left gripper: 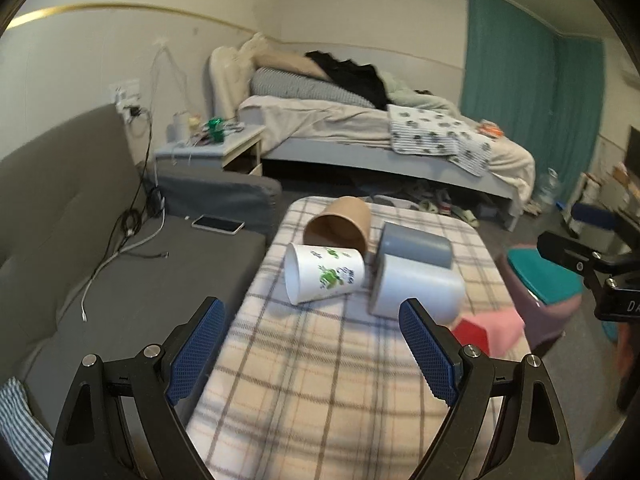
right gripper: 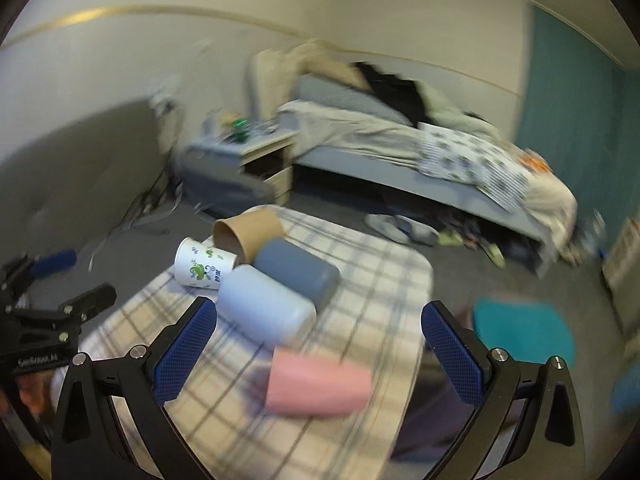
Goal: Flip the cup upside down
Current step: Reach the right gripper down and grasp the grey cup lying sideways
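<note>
Several cups lie on their sides on a plaid-covered table (left gripper: pixel 320 380). A white paper cup with green print (left gripper: pixel 324 276) (right gripper: pixel 202 268), a brown paper cup (left gripper: pixel 340 226) (right gripper: pixel 248 234), a dark grey cup (left gripper: pixel 416 244) (right gripper: pixel 300 270), a light grey cup (left gripper: pixel 416 290) (right gripper: pixel 266 306) and a pink cup (left gripper: pixel 500 328) (right gripper: pixel 318 382). My left gripper (left gripper: pixel 312 320) is open and empty, short of the white cup. My right gripper (right gripper: pixel 320 320) is open and empty, above the pink cup. The right wrist view is blurred.
A grey sofa (left gripper: pixel 120 280) with a phone (left gripper: pixel 218 224) and cables lies left of the table. A bed (left gripper: pixel 380 136) and a nightstand (left gripper: pixel 212 148) stand behind. A teal-topped stool (left gripper: pixel 540 280) (right gripper: pixel 520 328) stands right of the table.
</note>
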`<state>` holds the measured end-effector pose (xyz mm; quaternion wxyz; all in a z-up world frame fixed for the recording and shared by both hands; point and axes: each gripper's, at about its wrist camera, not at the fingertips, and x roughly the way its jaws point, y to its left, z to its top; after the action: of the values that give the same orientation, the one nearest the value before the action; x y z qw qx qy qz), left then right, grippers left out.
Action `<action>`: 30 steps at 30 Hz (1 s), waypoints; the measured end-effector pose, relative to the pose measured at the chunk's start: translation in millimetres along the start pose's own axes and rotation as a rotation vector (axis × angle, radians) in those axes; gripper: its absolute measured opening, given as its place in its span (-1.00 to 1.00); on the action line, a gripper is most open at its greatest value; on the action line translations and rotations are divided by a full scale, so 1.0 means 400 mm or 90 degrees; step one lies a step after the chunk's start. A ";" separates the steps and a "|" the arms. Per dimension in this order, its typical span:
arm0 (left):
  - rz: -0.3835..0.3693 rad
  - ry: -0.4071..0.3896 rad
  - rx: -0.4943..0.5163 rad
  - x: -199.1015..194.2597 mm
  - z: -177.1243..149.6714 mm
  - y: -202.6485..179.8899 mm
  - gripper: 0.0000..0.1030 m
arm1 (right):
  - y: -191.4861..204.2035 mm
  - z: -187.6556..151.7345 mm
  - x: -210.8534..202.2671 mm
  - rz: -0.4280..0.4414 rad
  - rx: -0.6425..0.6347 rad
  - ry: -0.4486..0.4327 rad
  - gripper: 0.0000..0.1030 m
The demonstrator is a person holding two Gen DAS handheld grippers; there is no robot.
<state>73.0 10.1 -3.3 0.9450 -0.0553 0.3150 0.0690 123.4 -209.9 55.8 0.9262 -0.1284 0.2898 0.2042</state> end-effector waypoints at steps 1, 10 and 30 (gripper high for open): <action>0.006 0.004 -0.007 0.015 0.006 0.002 0.79 | 0.000 0.021 0.020 0.011 -0.028 0.004 1.00; 0.060 0.017 0.005 0.135 0.035 0.019 0.79 | -0.015 0.122 0.338 0.109 -0.149 0.148 0.98; 0.005 0.103 0.010 0.300 -0.014 0.004 0.79 | -0.003 0.088 0.718 0.253 -0.186 0.343 0.73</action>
<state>164.5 22.5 -80.3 0.9165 -0.0524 0.3911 0.0657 356.0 -111.1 -85.2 0.7307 -0.2494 0.5105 0.3784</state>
